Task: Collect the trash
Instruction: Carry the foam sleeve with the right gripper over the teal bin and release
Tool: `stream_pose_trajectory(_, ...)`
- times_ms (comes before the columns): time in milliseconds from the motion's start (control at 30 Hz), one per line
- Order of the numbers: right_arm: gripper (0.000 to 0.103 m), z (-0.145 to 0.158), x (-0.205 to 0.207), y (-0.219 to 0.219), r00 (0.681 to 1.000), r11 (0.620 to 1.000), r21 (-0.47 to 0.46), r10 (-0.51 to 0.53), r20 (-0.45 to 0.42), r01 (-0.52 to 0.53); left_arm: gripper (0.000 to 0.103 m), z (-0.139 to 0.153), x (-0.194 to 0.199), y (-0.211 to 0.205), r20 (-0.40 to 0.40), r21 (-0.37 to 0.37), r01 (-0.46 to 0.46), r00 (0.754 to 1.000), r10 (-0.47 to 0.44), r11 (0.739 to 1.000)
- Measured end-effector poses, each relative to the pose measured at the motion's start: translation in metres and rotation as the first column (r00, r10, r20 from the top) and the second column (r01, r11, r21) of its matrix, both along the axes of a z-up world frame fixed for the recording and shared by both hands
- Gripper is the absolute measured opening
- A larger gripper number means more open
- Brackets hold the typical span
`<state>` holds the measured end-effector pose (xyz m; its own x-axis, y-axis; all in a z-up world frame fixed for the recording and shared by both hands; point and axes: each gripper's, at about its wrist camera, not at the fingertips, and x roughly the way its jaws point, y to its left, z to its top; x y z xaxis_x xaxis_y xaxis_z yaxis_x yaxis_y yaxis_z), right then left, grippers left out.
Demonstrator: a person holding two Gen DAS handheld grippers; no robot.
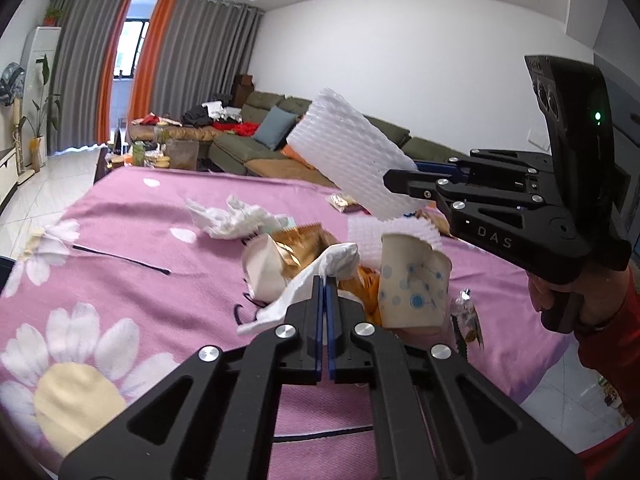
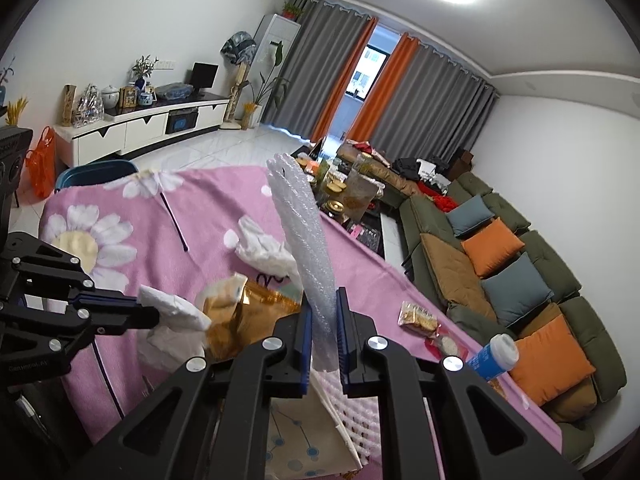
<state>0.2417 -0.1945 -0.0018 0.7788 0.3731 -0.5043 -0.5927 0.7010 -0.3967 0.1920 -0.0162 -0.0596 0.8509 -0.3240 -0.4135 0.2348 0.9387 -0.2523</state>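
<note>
- Two grippers work over one pink daisy-print tablecloth (image 1: 132,216), each holding a piece of trash.
- Left wrist view, from the left: a crumpled white tissue (image 1: 236,216) lies alone on the cloth; just beside it sits a heap with a gold foil wrapper (image 1: 304,244), and a second white tissue (image 1: 320,276) from that heap is clamped between the closed blue pads of the left gripper (image 1: 325,280).
- Right of the heap stands one dented paper cup (image 1: 412,284) printed with blue dots and lines, with a small silver wrapper (image 1: 466,312) beside it.
- Only this view shows the broad ribbed face of the white foam sheet (image 1: 352,156), lifted clear of the cloth in the right gripper (image 1: 394,180), and the letters "DAS" on that gripper's body; the hand under it wears a red sleeve (image 1: 616,328).
- Right wrist view: the left gripper (image 2: 150,314) enters from the left with its tissue (image 2: 172,310), and faint lettering on its frame is too small to read.
- Here the foam sheet (image 2: 308,248) shows edge-on, standing upright, the right gripper (image 2: 324,320) pressed onto its lower end.
- Only this view shows a biscuit packet (image 2: 418,316), a blue bottle with a white cap (image 2: 494,356) at the table's right edge, and the green sofa (image 2: 560,320) bearing three orange and two blue cushions.
</note>
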Motion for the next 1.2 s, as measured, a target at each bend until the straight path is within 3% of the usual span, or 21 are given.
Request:
stream_pose_trajectory(300, 0.009, 0.035, -0.017, 0.026, 0.997, 0.989, 0.134, 0.065, 0.032, -0.068, 0.001, 0.039, -0.039, 0.043, 0.122, -0.010, -0.129, 0.984, 0.129, 0.992)
stream_pose_trajectory(467, 0.009, 0.047, -0.025, 0.059, 0.988, 0.962, 0.228, 0.153, 0.010, -0.151, 0.001, 0.054, -0.054, 0.085, 0.179, 0.005, -0.262, 0.950, 0.257, 0.965)
stream_pose_trajectory(633, 0.009, 0.046, -0.025, 0.102, 0.968, 0.922, 0.319, 0.247, -0.053, -0.218, 0.001, 0.064, -0.070, 0.139, 0.203, 0.023, -0.403, 0.898, 0.391, 0.915)
stream_pose_trajectory(900, 0.009, 0.018, -0.006, 0.196, 0.874, 0.845, 0.472, 0.407, -0.265, -0.251, 0.001, 0.060, -0.086, 0.226, 0.171, 0.068, -0.553, 0.826, 0.536, 0.830)
stream_pose_trajectory(1033, 0.009, -0.003, 0.009, 0.244, 0.811, 0.836, 0.503, 0.443, -0.382, -0.219, 0.001, 0.048, -0.092, 0.266, 0.124, 0.077, -0.608, 0.792, 0.598, 0.790)
stream_pose_trajectory(1200, 0.009, -0.029, 0.022, 0.291, 0.749, 0.849, 0.495, 0.447, -0.489, -0.183, 0.001, 0.021, -0.092, 0.307, 0.041, 0.073, -0.640, 0.768, 0.639, 0.765)
